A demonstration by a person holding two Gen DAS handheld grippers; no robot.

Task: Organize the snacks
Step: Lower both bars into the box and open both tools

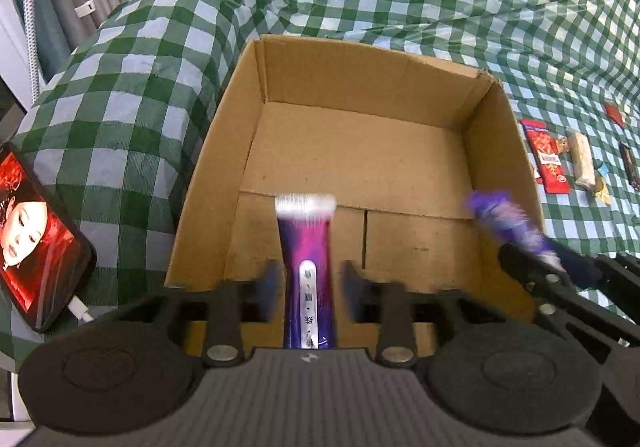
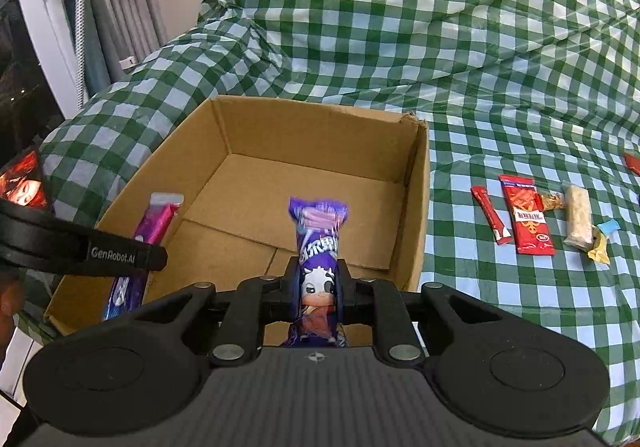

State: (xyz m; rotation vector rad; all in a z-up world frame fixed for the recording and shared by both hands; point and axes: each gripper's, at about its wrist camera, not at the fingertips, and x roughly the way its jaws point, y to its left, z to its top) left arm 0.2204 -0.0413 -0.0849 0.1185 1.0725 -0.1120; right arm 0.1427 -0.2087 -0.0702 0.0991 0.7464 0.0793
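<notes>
Snacks mostly not yet sorted. Checked cloth [image 2: 480, 47] covers the desk, possibly over something lumpy at the back. Cardboard box [image 1: 360, 87] sits open in the middle, floor bare: nothing lying in it yet. Phone [image 1: 36, 239] with a lit screen leans left of the box.

Left tongs [image 1: 308, 279] over the box, jaws wide, gaps on both sides of the pink bar [image 1: 306, 247] between them; bar looks let go, though blur makes contact hard to judge. Right tongs [image 2: 318, 283] narrow, pads pressing the purple cow pack [image 2: 318, 247], held above the box's near edge.

Left to do: red pack [image 2: 526, 215], thin red stick [image 2: 490, 219], pale bar [image 2: 578, 219] and a few small wrappers lie on the cloth right of the box. Early stage, I'd say: two pieces arriving, rest untouched.
</notes>
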